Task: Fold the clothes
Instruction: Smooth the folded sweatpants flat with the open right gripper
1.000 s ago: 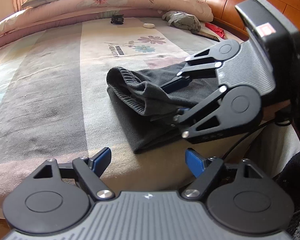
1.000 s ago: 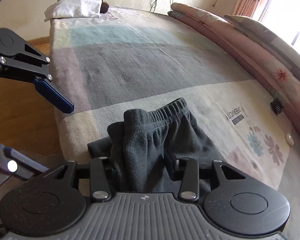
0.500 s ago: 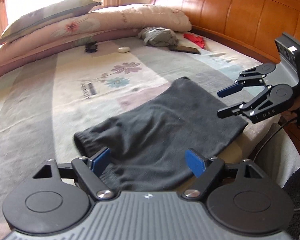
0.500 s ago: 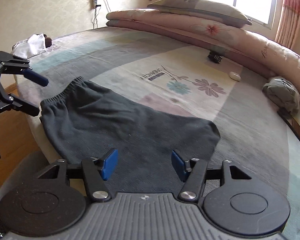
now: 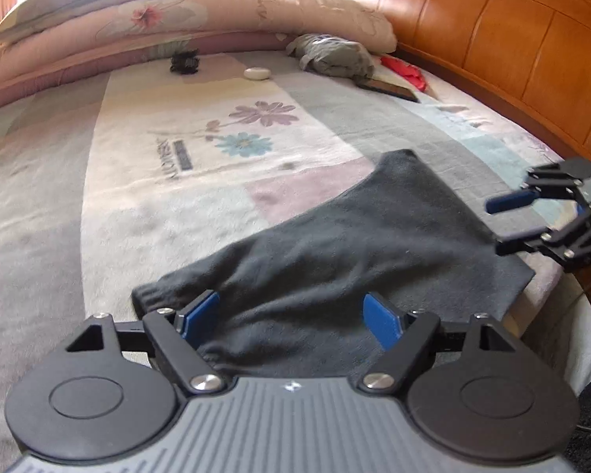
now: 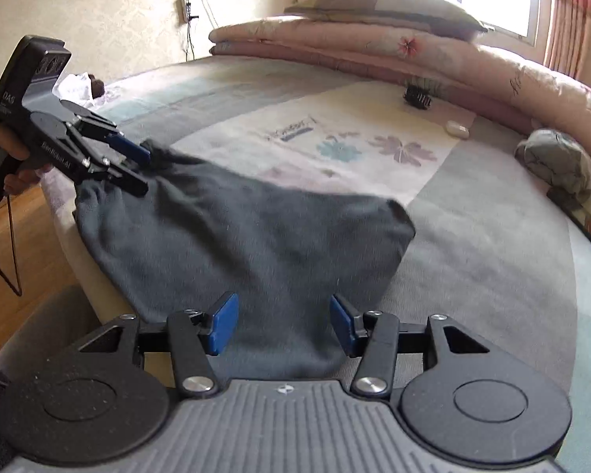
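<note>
Dark shorts point(image 5: 346, 260) lay flat on bed point(image 5: 51, 205) — left gripper point(image 5: 293, 315) fingers wide, right gripper point(image 6: 283, 321) fingers closing — neither gripping.

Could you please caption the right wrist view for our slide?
Right gripper closing above dark grey shorts spread on a bed; left gripper at the waistband.

One dark garment point(image 5: 335, 252), two hand-held grippers point(image 5: 291, 317) point(image 6: 281, 323), one pillow point(image 6: 382, 6).

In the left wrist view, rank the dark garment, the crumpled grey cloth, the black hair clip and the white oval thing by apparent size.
1. dark garment, nearest the camera
2. crumpled grey cloth
3. black hair clip and white oval thing: too alike to rank
</note>
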`<state>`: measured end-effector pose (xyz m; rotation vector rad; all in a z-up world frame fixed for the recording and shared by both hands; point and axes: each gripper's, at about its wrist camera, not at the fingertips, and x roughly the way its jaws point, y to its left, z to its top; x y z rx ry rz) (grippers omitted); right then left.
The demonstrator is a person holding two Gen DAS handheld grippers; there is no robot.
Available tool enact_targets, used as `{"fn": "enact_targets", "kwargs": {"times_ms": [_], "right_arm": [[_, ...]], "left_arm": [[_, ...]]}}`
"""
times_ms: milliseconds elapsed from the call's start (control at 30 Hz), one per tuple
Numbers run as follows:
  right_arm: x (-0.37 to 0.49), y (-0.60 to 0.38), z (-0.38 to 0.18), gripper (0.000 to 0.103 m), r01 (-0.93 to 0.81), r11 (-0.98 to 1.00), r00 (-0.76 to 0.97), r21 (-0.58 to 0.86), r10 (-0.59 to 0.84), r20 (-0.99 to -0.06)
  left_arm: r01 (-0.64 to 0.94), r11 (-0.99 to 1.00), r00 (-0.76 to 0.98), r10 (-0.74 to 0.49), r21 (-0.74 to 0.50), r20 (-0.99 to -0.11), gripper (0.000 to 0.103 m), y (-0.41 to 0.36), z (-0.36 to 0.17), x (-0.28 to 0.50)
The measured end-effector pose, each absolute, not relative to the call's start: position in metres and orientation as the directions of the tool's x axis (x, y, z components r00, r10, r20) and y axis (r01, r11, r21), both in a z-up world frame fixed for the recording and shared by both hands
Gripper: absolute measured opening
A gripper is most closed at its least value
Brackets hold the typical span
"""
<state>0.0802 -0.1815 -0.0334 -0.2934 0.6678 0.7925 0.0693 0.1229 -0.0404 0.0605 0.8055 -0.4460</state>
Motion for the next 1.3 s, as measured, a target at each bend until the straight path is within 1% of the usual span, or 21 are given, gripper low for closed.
{"fn": "enact_targets", "kwargs": {"times_ms": [100, 167, 233, 267, 300, 367, 467, 533, 700, 800, 833, 933, 1033, 1133, 1200, 1300], "right_arm": [[0.110, -0.164, -0.031, 0.056, -0.740, 0.672, 0.526, -0.004, 0.575, -0.626], [0.133, -0.154, -0.041, 0.056, -0.732, 0.681, 0.515, 0.016, 0.570, -0.640], [0.155, -0.146, -0.059, 0.056, -0.703, 0.711, 0.505, 0.020, 0.518, -0.690], [0.164, -0.148, -0.068, 0.056, -0.688, 0.725, 0.492, 0.037, 0.503, -0.710], [0.166, -0.150, -0.068, 0.056, -0.686, 0.725, 0.485, 0.055, 0.513, -0.709], [0.170, -0.154, -0.069, 0.055, -0.682, 0.726, 0.470, 0.093, 0.532, -0.704], [0.175, -0.160, -0.069, 0.055, -0.673, 0.725, 0.451, 0.143, 0.556, -0.699], [0.173, -0.156, -0.065, 0.055, -0.669, 0.733, 0.455, 0.125, 0.536, -0.712], [0.155, -0.153, -0.045, 0.062, -0.642, 0.764, 0.487, 0.067, 0.473, -0.734], [0.140, -0.153, -0.033, 0.069, -0.607, 0.794, 0.516, 0.038, 0.430, -0.741], [0.135, -0.153, -0.029, 0.073, -0.595, 0.803, 0.525, 0.028, 0.415, -0.743], [0.120, -0.151, -0.023, 0.079, -0.561, 0.827, 0.536, 0.027, 0.388, -0.750], [0.109, -0.147, -0.026, 0.080, -0.550, 0.833, 0.516, 0.060, 0.395, -0.760], [0.104, -0.141, -0.040, 0.081, -0.528, 0.846, 0.483, 0.074, 0.370, -0.794], [0.101, -0.139, -0.050, 0.081, -0.515, 0.854, 0.464, 0.074, 0.350, -0.814], [0.093, -0.139, -0.052, 0.084, -0.503, 0.862, 0.476, 0.062, 0.337, -0.812]], "left_arm": [[0.463, 0.874, 0.573, -0.423, -0.149, -0.702, 0.082, 0.106, -0.040, 0.082], [0.459, 0.878, 0.554, -0.405, -0.139, -0.728, 0.082, 0.099, -0.052, 0.094], [0.412, 0.903, 0.537, -0.347, -0.120, -0.769, 0.082, 0.104, -0.069, 0.106], [0.410, 0.902, 0.540, -0.361, -0.137, -0.760, 0.082, 0.110, -0.074, 0.108], [0.417, 0.895, 0.546, -0.385, -0.158, -0.744, 0.082, 0.116, -0.075, 0.108], [0.406, 0.898, 0.539, -0.383, -0.167, -0.750, 0.082, 0.121, -0.073, 0.112], [0.409, 0.901, 0.522, -0.360, -0.144, -0.773, 0.082, 0.118, -0.067, 0.115], [0.415, 0.903, 0.525, -0.338, -0.111, -0.781, 0.081, 0.111, -0.060, 0.111], [0.457, 0.885, 0.523, -0.349, -0.089, -0.778, 0.082, 0.100, -0.043, 0.087], [0.473, 0.879, 0.527, -0.339, -0.061, -0.779, 0.082, 0.094, -0.040, 0.073], [0.475, 0.878, 0.527, -0.336, -0.058, -0.781, 0.082, 0.092, -0.040, 0.069], [0.474, 0.877, 0.516, -0.345, -0.074, -0.784, 0.082, 0.090, -0.044, 0.062], [0.462, 0.882, 0.498, -0.348, -0.096, -0.794, 0.082, 0.091, -0.054, 0.060], [0.447, 0.888, 0.489, -0.344, -0.108, -0.801, 0.082, 0.096, -0.064, 0.056], [0.439, 0.891, 0.494, -0.348, -0.116, -0.797, 0.083, 0.099, -0.064, 0.053], [0.429, 0.897, 0.504, -0.332, -0.103, -0.797, 0.083, 0.099, -0.056, 0.046]]}}
